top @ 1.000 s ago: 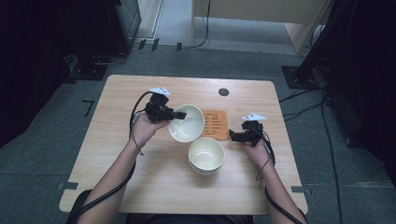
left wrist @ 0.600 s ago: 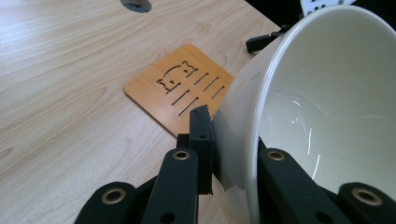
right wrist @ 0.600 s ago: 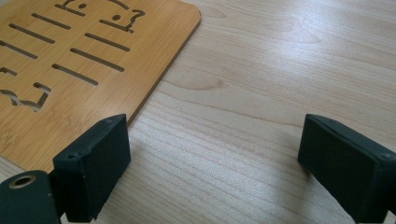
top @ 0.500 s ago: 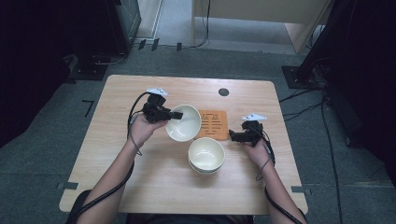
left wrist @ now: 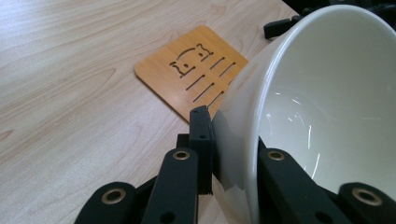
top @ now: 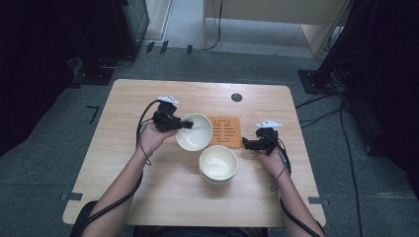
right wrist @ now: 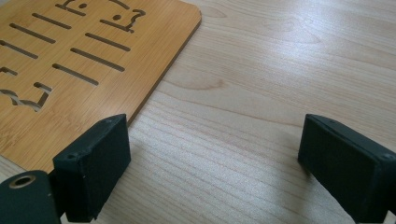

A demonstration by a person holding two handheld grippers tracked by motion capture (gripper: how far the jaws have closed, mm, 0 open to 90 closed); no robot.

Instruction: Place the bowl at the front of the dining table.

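Two grippers working: left gripper (top: pixel 184 125) clamping rim of white bowl (top: pixel 195 132), holding it tilted beside bamboo trivet (top: pixel 225 131); right gripper (top: pixel 245 145) resting wide open, empty, at trivet's edge on wooden table (top: pixel 123 168); stacked bowls (top: pixel 218 164) sitting nearby.

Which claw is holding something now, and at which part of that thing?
The left claw grips the white bowl by its rim, one jaw outside, one inside. The right claw holds nothing.
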